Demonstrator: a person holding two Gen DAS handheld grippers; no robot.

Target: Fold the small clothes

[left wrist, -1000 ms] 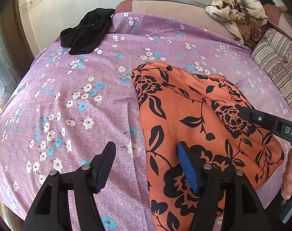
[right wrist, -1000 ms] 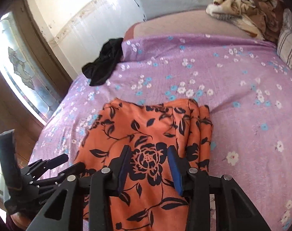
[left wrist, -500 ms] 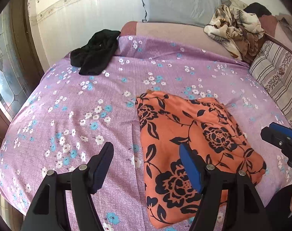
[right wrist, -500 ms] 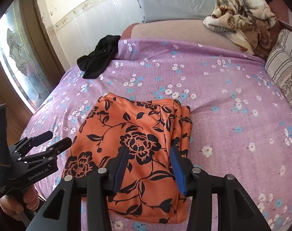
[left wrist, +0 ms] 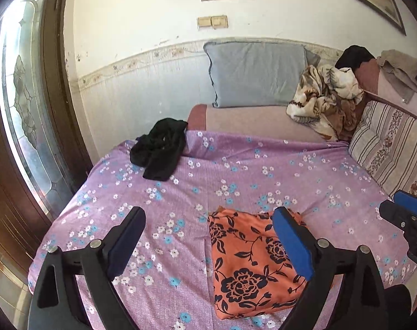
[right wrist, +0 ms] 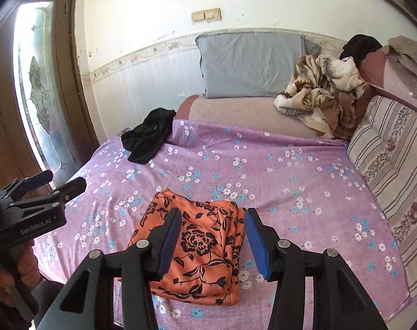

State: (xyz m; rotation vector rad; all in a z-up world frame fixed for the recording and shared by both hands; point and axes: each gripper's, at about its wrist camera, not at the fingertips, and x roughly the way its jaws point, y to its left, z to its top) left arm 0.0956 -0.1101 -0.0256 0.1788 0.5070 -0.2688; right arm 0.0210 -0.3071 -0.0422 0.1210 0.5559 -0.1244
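A folded orange garment with black flowers (left wrist: 252, 264) lies on the purple flowered bedsheet (left wrist: 236, 176) near the bed's front edge; it also shows in the right wrist view (right wrist: 200, 250). My left gripper (left wrist: 208, 220) is open and empty, held above and behind the garment. My right gripper (right wrist: 212, 220) is open and empty, also raised over it. Each gripper appears in the other's view: the left gripper (right wrist: 57, 183) at the left edge, the right gripper (left wrist: 403, 209) at the right edge.
A crumpled black garment (left wrist: 159, 148) lies at the bed's far left corner. A grey pillow (left wrist: 258, 74) and a brown patterned blanket (left wrist: 326, 99) sit at the head. A striped cushion (left wrist: 392, 148) lines the right side. A door with glass (left wrist: 24, 104) stands left.
Both grippers have pulled up and back from the orange garment, which now lies further below them. The garment stays folded in place.
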